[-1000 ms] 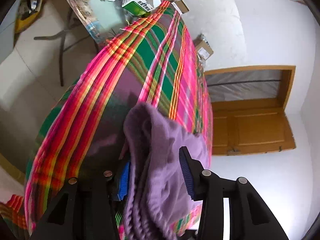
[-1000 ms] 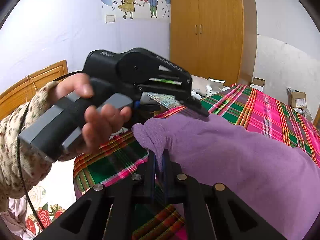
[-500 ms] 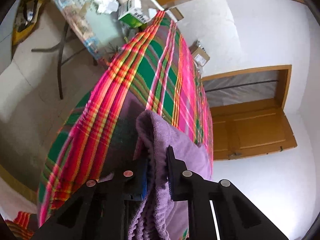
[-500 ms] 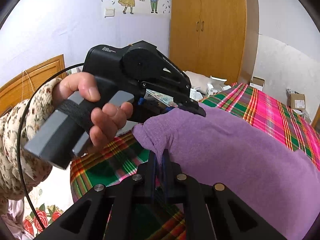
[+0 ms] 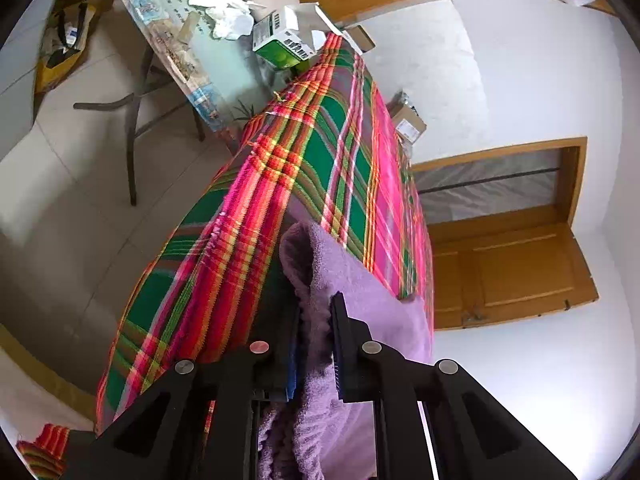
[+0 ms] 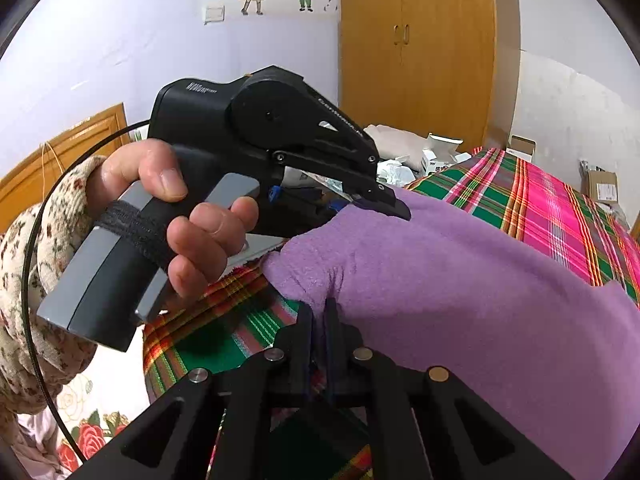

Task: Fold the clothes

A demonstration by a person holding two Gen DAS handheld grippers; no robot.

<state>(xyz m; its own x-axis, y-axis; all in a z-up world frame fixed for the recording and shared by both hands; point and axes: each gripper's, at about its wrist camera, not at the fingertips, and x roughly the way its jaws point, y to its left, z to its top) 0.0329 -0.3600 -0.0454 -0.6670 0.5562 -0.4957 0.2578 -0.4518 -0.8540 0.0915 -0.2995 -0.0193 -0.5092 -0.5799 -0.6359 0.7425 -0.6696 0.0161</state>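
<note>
A purple fleece garment [image 6: 460, 288] lies on a plaid cloth [image 6: 532, 204] that covers the bed. My right gripper [image 6: 318, 312] is shut on the garment's near edge. In the right wrist view a hand holds my left gripper [image 6: 384, 206], and its fingers pinch the same edge a little farther along. In the left wrist view my left gripper [image 5: 316, 320] is shut on the purple garment [image 5: 360, 292], which bunches between the fingers and hangs below them. The plaid cloth [image 5: 320, 168] stretches away behind it.
A small table [image 5: 192, 28] with crumpled tissues and a green box [image 5: 284, 46] stands beyond the bed's far end. Cardboard boxes [image 5: 408, 124] sit by the wall. A wooden wardrobe [image 6: 416, 44] and a door [image 5: 508, 268] border the room. A floral sleeve [image 6: 24, 280] fills the left.
My left gripper closed from open onto the purple garment's edge and lifted it slightly. The right gripper stayed shut on the garment.
</note>
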